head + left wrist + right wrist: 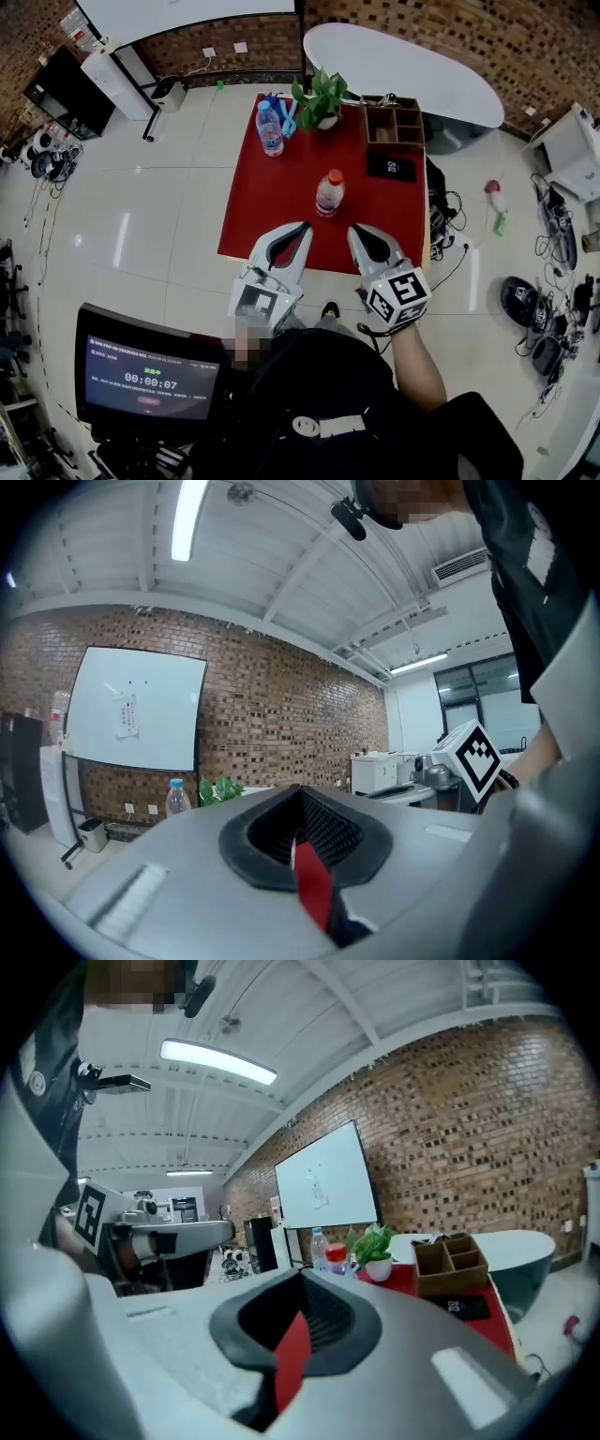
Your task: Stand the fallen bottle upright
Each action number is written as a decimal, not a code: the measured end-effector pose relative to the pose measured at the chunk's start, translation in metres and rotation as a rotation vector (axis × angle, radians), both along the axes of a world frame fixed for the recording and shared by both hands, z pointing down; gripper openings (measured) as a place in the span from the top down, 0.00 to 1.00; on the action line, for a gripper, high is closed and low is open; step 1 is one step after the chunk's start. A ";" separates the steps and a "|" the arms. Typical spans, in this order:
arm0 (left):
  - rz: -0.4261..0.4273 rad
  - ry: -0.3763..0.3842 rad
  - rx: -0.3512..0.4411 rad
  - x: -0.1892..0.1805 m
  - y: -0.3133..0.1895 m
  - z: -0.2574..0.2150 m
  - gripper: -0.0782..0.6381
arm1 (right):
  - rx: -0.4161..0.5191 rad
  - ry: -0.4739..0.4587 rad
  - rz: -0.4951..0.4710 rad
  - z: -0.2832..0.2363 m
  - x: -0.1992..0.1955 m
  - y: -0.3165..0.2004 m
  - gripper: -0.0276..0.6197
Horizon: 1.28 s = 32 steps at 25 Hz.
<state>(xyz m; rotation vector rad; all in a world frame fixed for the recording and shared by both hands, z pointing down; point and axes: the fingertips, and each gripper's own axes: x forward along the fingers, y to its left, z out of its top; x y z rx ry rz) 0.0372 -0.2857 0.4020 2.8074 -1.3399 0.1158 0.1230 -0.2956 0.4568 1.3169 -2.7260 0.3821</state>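
A clear bottle with a red cap (329, 192) stands upright in the middle of the red table (272, 206); its cap (336, 1258) peeks over my right gripper's jaws. A second bottle with a blue cap (270, 127) stands upright at the far left corner, also visible as the blue-cap bottle (175, 797). My left gripper (298, 230) hovers over the table's near edge, shut and holding nothing. Beside it my right gripper (361, 232) is shut and empty as well, just short of the red-cap bottle. Neither touches a bottle.
A potted plant (322, 97) and a wooden compartment box (392, 122) stand at the table's far edge, with a black flat item (391, 168) in front of the box. A screen (150, 375) sits near left. Cables and gear lie on the floor at right.
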 end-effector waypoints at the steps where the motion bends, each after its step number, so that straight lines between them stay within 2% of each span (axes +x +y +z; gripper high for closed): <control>1: -0.004 -0.009 -0.011 0.003 0.002 0.004 0.89 | -0.012 -0.009 -0.006 0.005 0.000 0.003 0.95; 5: -0.035 -0.065 -0.031 0.010 0.008 0.027 0.89 | -0.070 -0.042 -0.044 0.027 0.002 0.016 0.95; 9: -0.087 -0.098 -0.058 0.010 0.010 0.048 0.89 | -0.140 -0.036 -0.091 0.061 -0.002 0.022 0.95; 13: -0.081 -0.122 -0.083 0.009 0.026 0.063 0.89 | -0.151 -0.069 -0.097 0.061 -0.011 0.036 0.95; 16: -0.061 -0.129 -0.067 0.010 0.035 0.064 0.89 | -0.119 -0.066 -0.086 0.050 -0.015 0.046 0.95; 21: -0.035 -0.072 -0.036 -0.005 0.069 0.049 0.89 | -0.040 -0.038 -0.060 0.026 -0.040 0.084 0.95; 28: 0.015 0.004 0.014 -0.054 0.179 0.025 0.89 | 0.035 0.068 -0.030 0.001 -0.102 0.189 0.95; 32: 0.014 0.026 0.019 -0.074 0.223 0.013 0.89 | 0.044 0.070 -0.041 -0.014 -0.127 0.233 0.95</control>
